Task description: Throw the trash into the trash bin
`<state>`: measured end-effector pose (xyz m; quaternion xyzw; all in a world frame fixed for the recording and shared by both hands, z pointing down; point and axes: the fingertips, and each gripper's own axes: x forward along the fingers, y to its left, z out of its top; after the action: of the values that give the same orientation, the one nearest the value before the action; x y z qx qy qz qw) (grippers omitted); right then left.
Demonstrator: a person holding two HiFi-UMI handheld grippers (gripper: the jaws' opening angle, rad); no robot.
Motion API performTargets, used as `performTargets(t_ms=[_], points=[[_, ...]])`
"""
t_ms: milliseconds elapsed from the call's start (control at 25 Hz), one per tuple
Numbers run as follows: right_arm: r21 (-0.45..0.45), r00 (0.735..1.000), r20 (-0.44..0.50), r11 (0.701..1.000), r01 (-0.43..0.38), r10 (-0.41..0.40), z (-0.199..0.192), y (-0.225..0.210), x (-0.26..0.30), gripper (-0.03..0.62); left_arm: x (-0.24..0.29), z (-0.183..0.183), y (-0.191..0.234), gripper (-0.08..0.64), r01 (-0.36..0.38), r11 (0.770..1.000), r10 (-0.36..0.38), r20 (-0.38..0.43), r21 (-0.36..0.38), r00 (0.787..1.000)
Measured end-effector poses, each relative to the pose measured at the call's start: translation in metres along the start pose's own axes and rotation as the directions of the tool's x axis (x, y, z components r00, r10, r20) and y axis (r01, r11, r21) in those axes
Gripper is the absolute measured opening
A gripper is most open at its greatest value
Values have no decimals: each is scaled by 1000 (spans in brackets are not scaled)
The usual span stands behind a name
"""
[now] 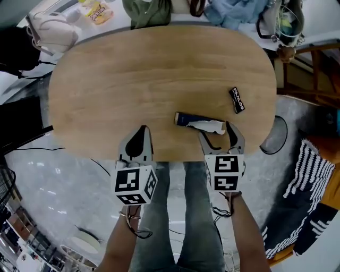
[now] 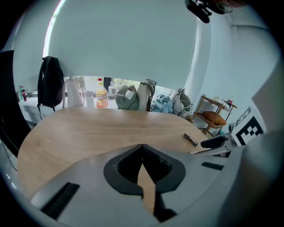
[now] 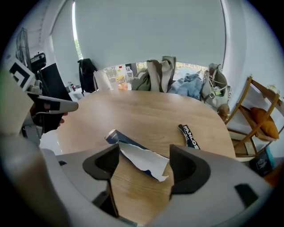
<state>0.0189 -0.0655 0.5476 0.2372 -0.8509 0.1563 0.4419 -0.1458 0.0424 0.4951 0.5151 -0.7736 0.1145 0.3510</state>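
A torn blue wrapper with a white inside (image 1: 199,123) lies on the oval wooden table (image 1: 133,79) near its front edge. My right gripper (image 1: 216,130) is open, and its jaws straddle the wrapper's near end without closing on it. In the right gripper view the wrapper (image 3: 133,153) lies between the spread jaws of the right gripper (image 3: 144,150). A small black wrapper (image 1: 237,100) (image 3: 188,135) lies further right on the table. My left gripper (image 1: 143,130) (image 2: 142,147) is shut and empty, low over the front edge. A dark round mesh bin (image 1: 273,135) stands on the floor by the table's right end.
Bags, clothing and bottles (image 1: 149,11) crowd the far side of the table. A wooden chair (image 1: 313,69) and a striped rug (image 1: 305,175) are at the right. Cables (image 1: 32,150) run across the floor at the left.
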Motion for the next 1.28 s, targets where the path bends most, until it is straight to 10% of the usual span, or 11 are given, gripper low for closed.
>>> performTargets(t_ms=[320, 600, 1280], points=[[-213, 995, -61, 973, -90, 79, 5, 25, 11, 360, -14, -12, 32, 18, -85, 992, 87, 17, -90, 996], [-466, 973, -183, 858, -214, 144, -2, 39, 25, 353, -25, -25, 47, 18, -139, 979, 143, 21, -149, 989], [-616, 875, -448, 645, -451, 184, -20, 45, 62, 265, -30, -50, 70, 18, -246, 932, 258, 8, -265, 966]])
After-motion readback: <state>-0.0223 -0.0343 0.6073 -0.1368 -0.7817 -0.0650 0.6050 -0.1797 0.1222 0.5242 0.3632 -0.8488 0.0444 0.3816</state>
